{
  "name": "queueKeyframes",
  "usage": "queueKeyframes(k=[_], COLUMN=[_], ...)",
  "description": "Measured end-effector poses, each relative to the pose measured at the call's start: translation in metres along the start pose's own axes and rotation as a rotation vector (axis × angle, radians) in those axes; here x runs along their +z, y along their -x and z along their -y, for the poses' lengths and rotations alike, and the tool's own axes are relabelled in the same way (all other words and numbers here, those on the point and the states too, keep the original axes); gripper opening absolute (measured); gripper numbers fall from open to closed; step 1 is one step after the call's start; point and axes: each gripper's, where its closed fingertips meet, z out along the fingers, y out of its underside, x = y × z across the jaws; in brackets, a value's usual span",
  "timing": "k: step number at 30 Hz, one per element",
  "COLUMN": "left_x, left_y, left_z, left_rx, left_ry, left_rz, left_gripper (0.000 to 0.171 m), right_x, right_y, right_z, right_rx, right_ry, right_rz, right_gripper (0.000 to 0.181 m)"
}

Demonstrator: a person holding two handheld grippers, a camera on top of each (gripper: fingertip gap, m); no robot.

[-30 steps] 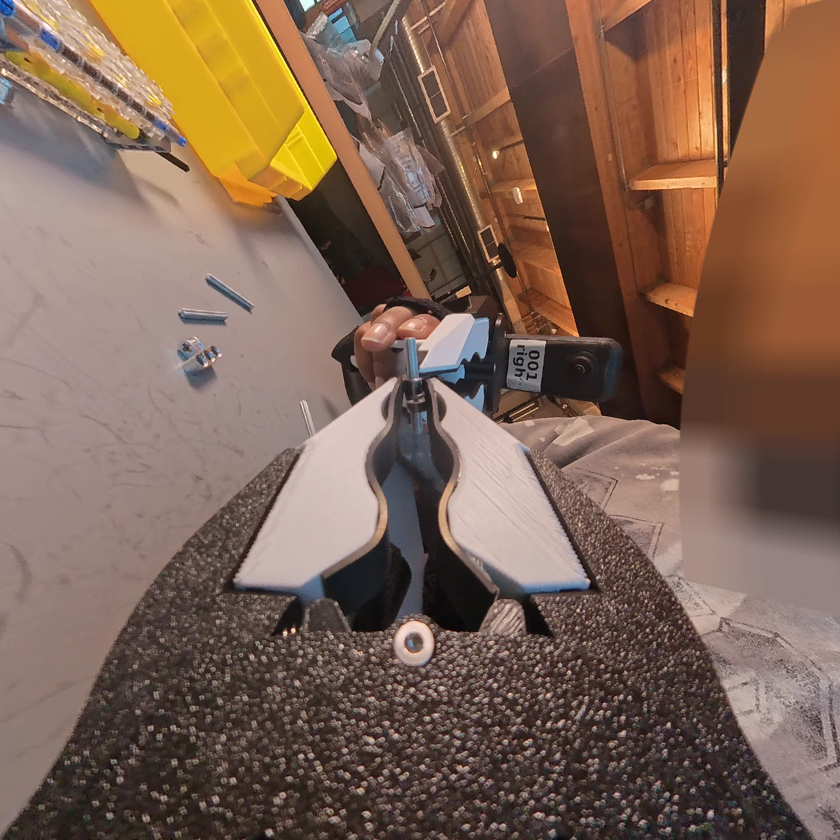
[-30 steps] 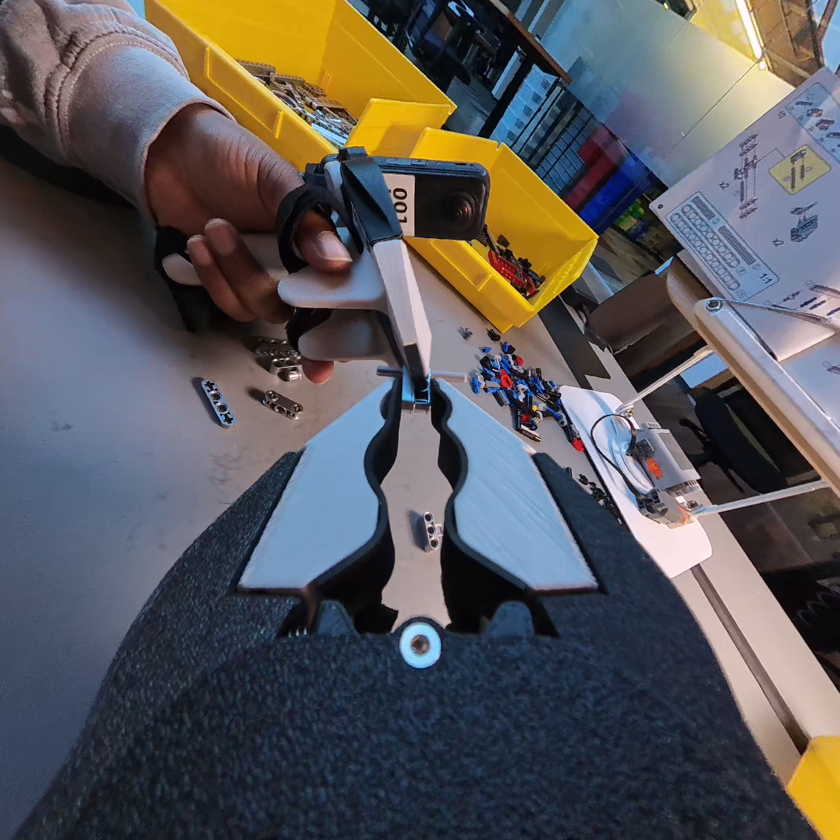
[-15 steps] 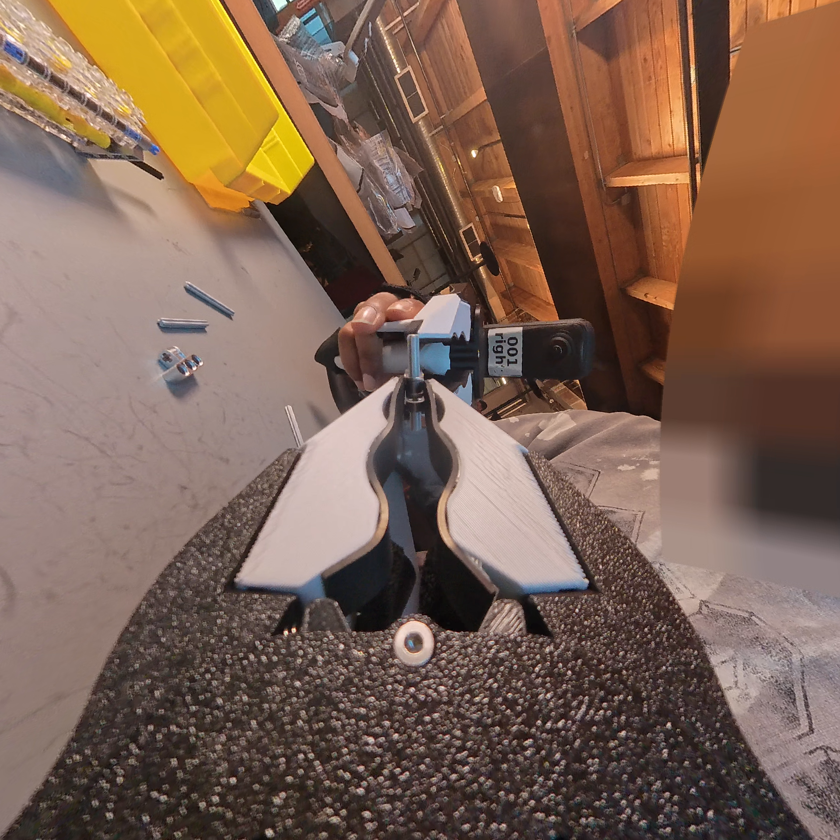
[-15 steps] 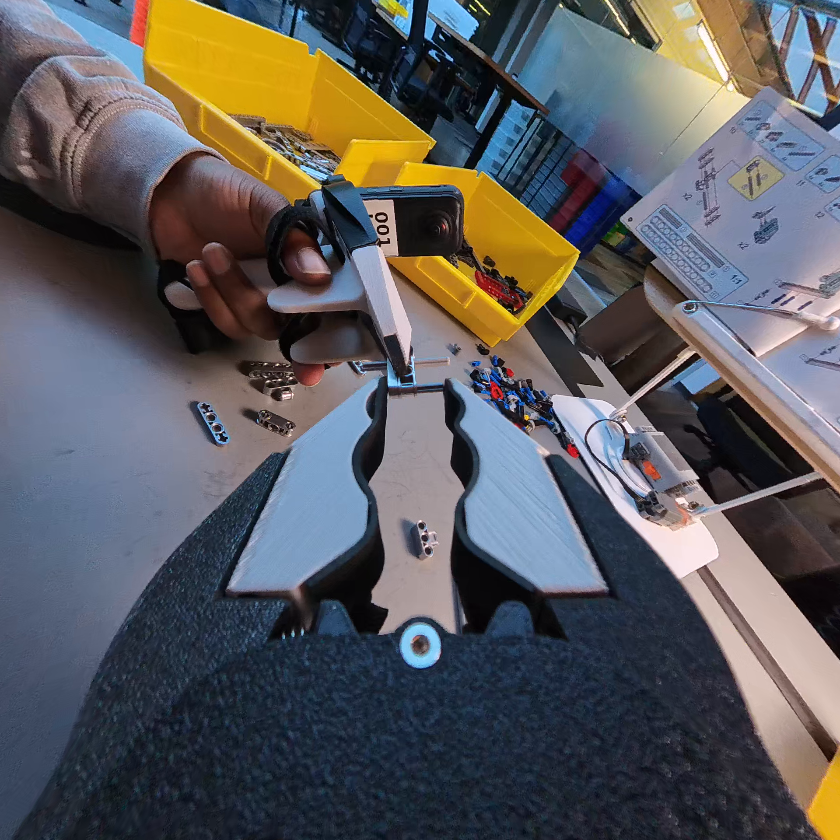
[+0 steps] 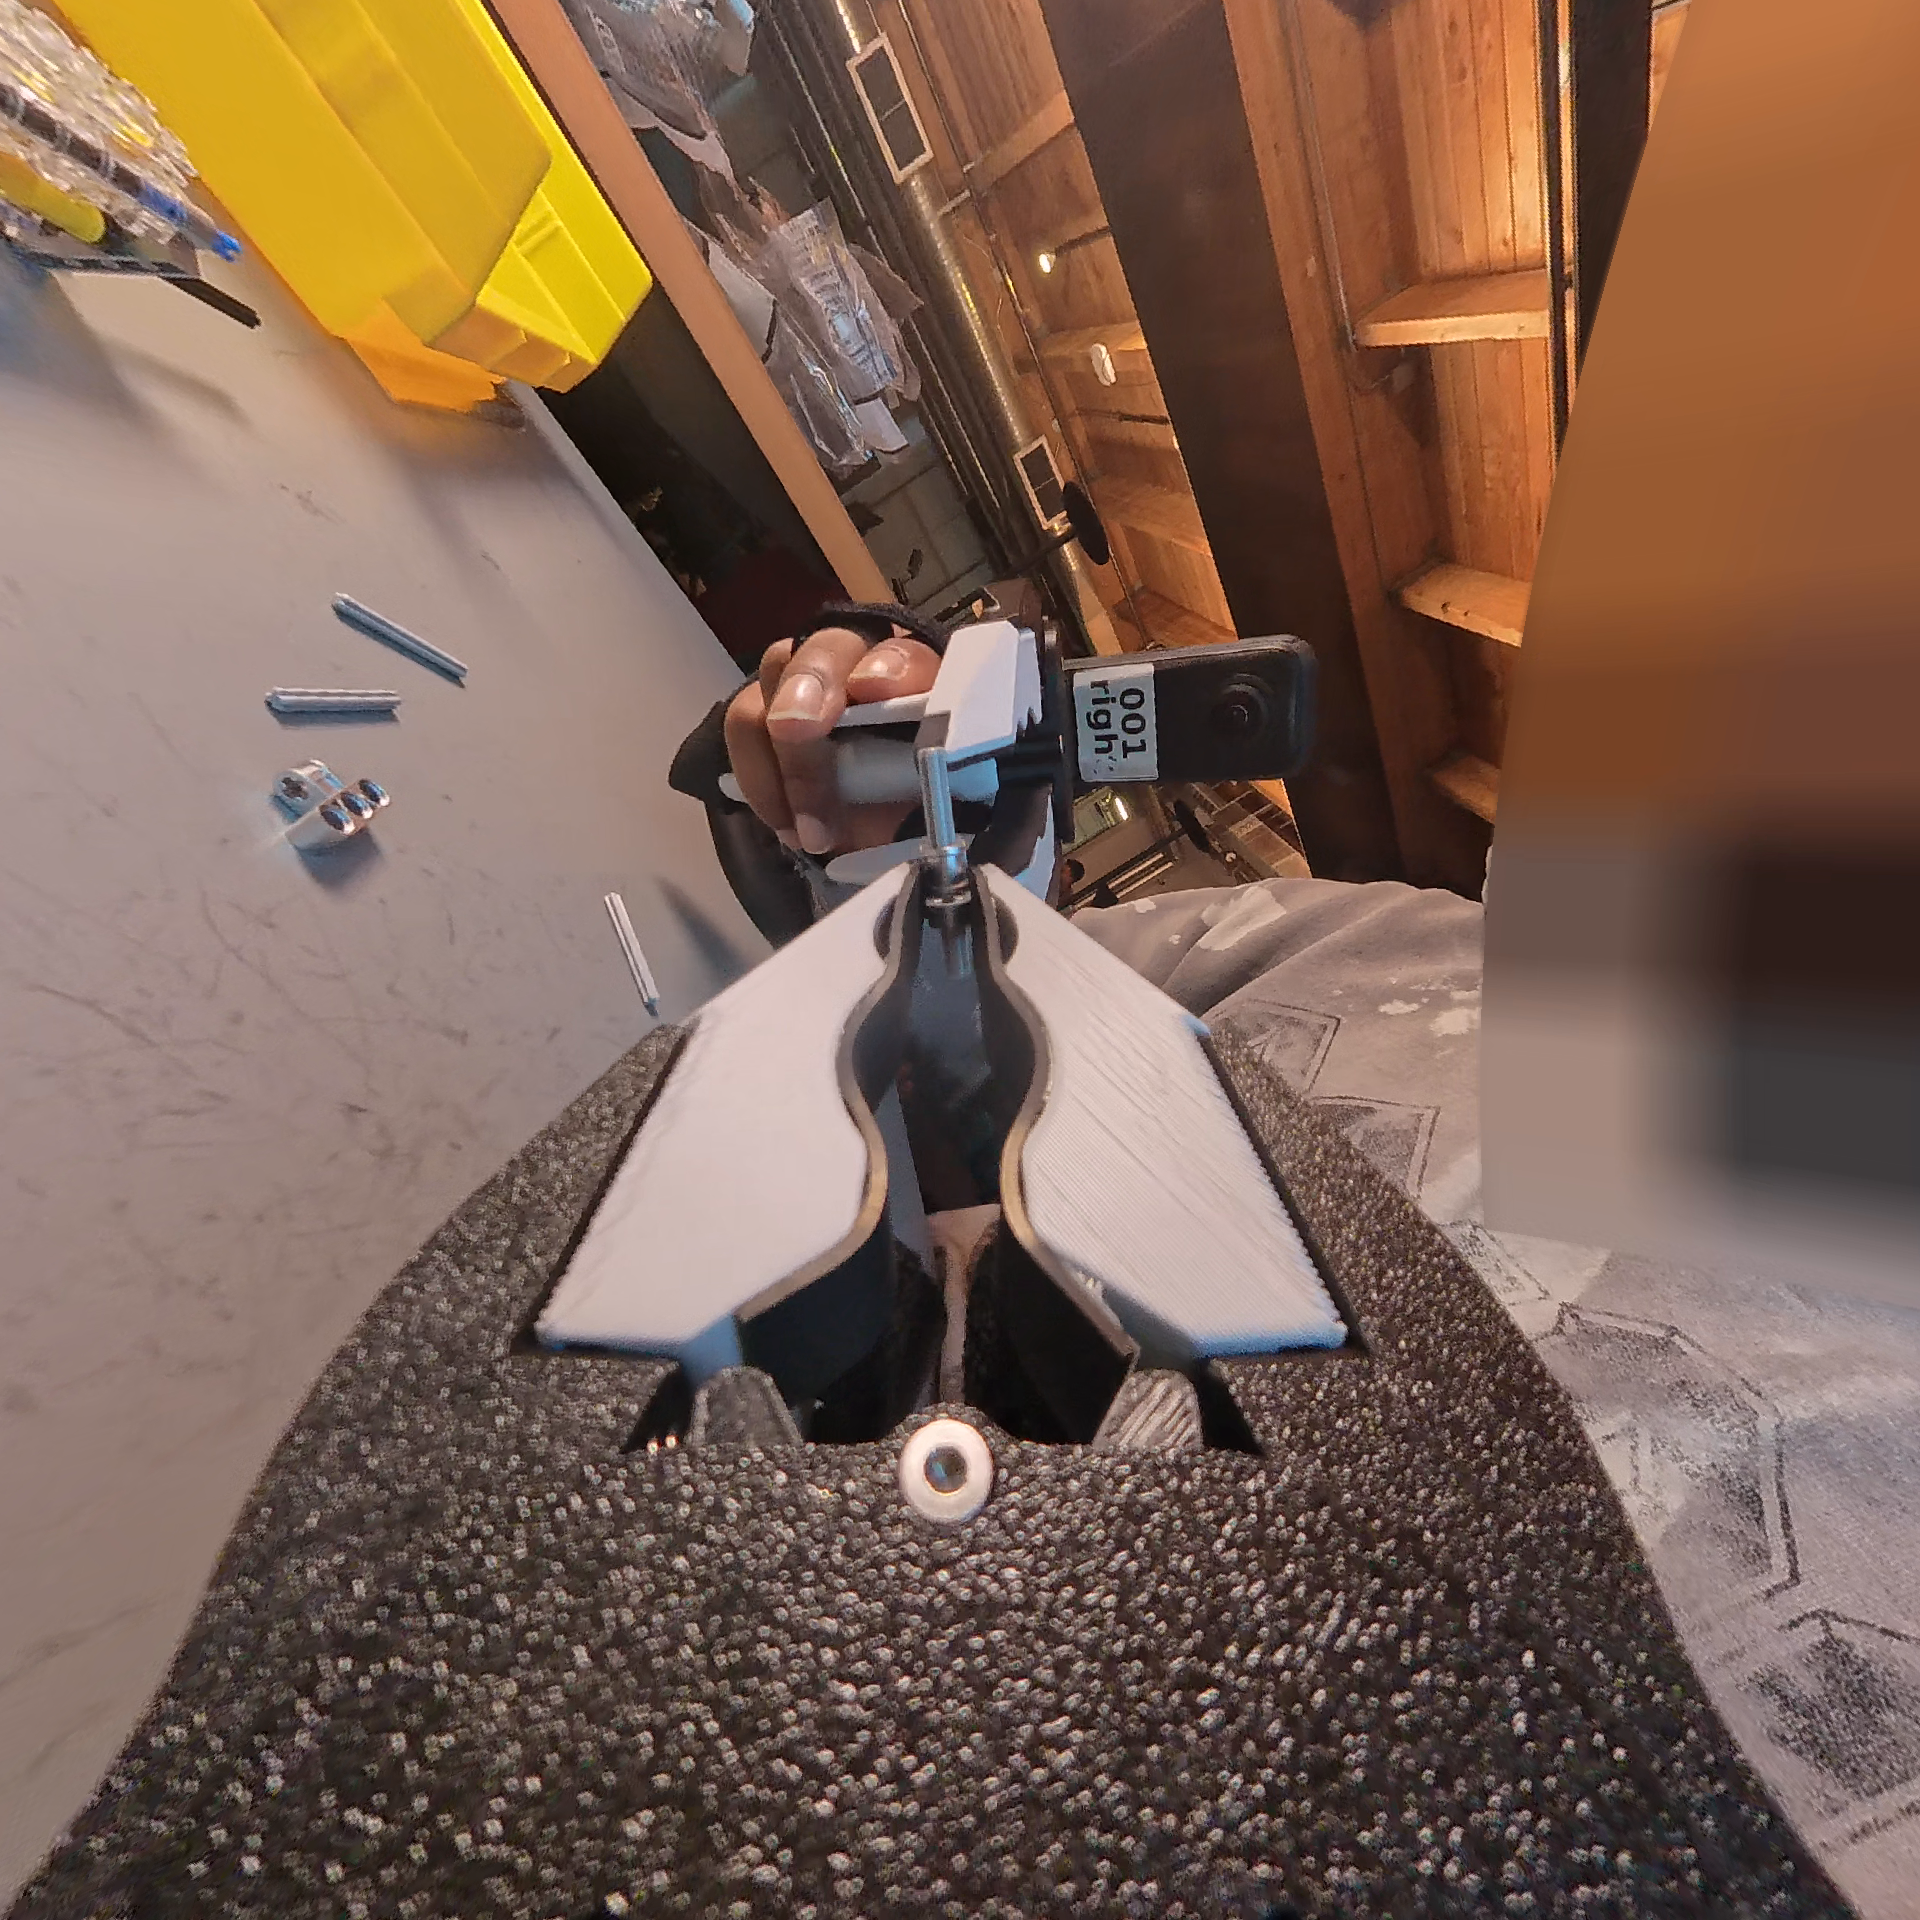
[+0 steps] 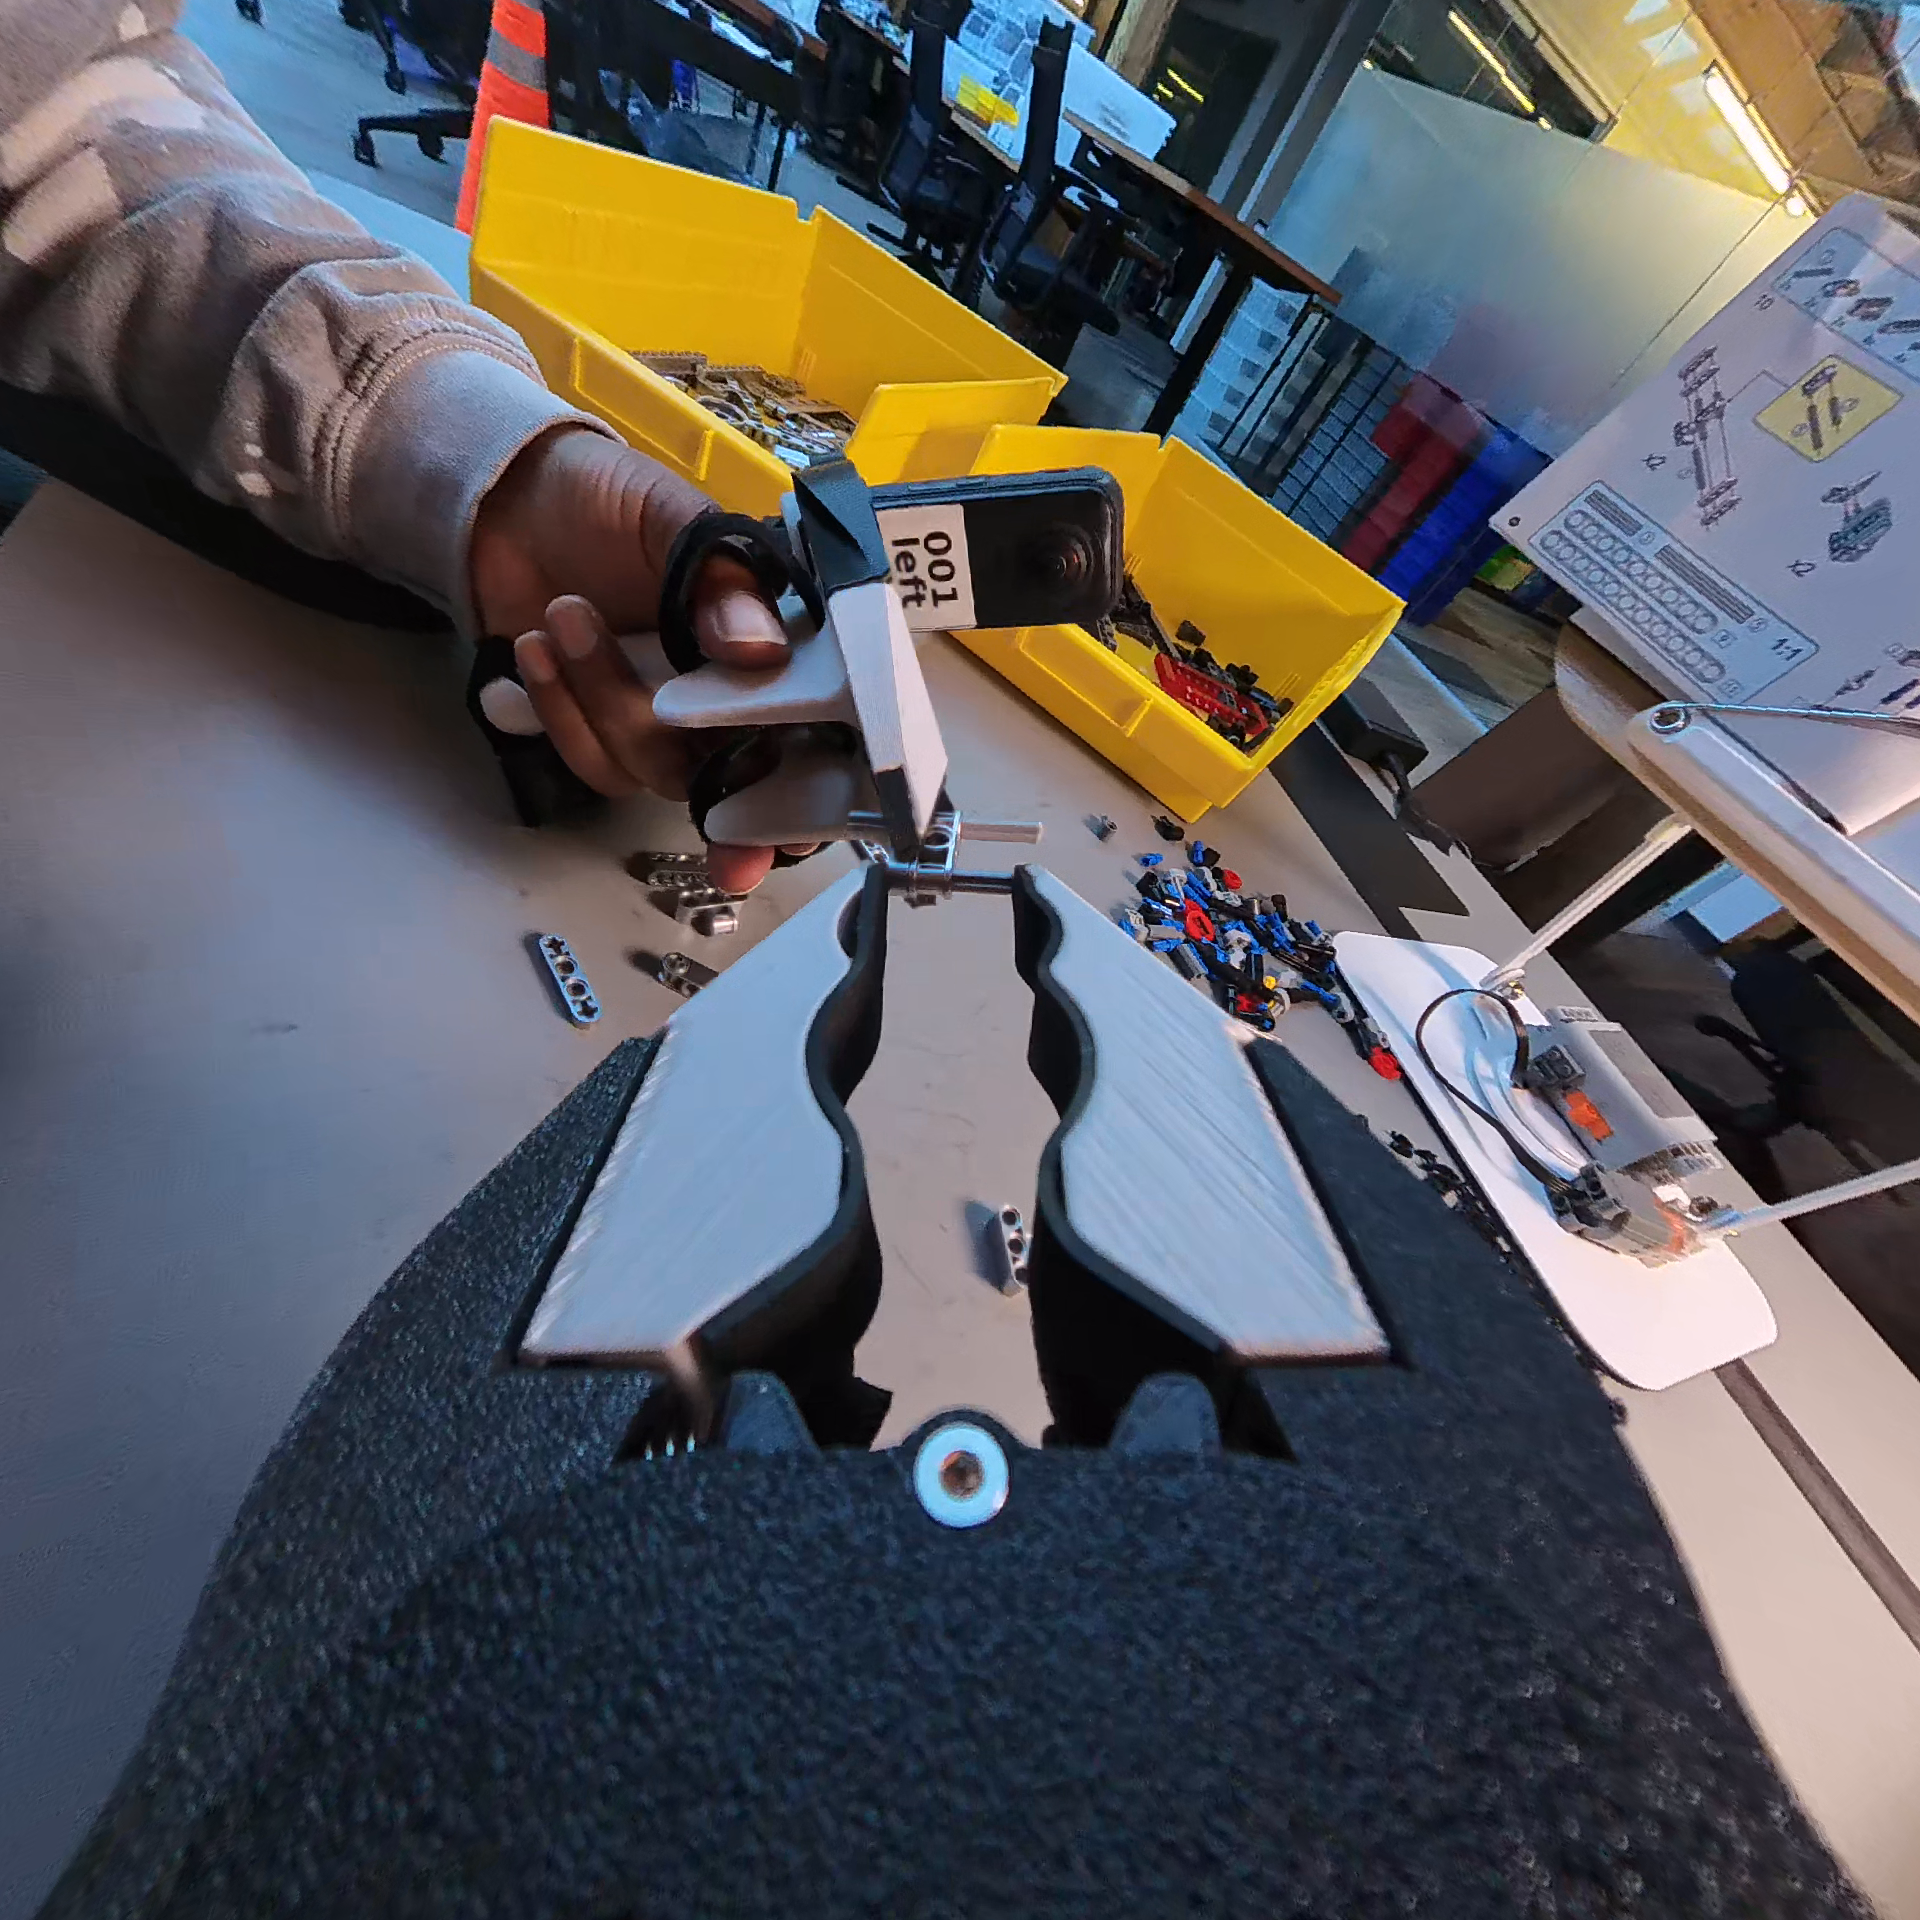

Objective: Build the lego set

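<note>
My left gripper (image 5: 945,883) is shut on a small grey connector with axles through it (image 5: 940,831), held above the table. The right wrist view shows the left gripper (image 6: 914,821) coming in from the upper left, gripped by a hand (image 6: 582,582), with the same connector assembly (image 6: 935,878) at its tip. My right gripper (image 6: 948,883) is open, its fingertips on either side of the assembly; a dark axle runs across the gap and a light axle (image 6: 997,831) sticks out to the right. My right gripper also shows in the left wrist view (image 5: 935,743), just beyond the assembly.
Two yellow bins (image 6: 727,312) (image 6: 1195,582) of parts stand at the back. A pile of small blue, red and black pieces (image 6: 1226,925), loose grey beams (image 6: 566,977), a white plate with a wired grey unit (image 6: 1600,1132) and an instruction sheet (image 6: 1766,468) lie around. Loose axles (image 5: 400,639) and a connector (image 5: 327,810) lie on the table. My left and right fingertips are right by each other.
My right gripper has opened from shut on the axle to wide open. My left gripper has kept its hold on the connector assembly. Both views have shifted slightly.
</note>
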Motion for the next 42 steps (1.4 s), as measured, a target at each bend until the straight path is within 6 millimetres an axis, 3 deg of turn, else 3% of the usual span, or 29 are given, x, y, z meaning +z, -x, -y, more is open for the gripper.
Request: queueKeyframes(k=[42], left_x=[-0.0002], left_y=[0.003], left_z=[-0.0046], left_rx=[-0.226], left_ry=[-0.027], left_rz=[-0.071], left_gripper=[0.005], right_x=[0.0006], right_y=[0.0059], right_z=[-0.0044], right_rx=[0.143], right_ry=[-0.041], right_rz=[0.105], right_gripper=[0.021])
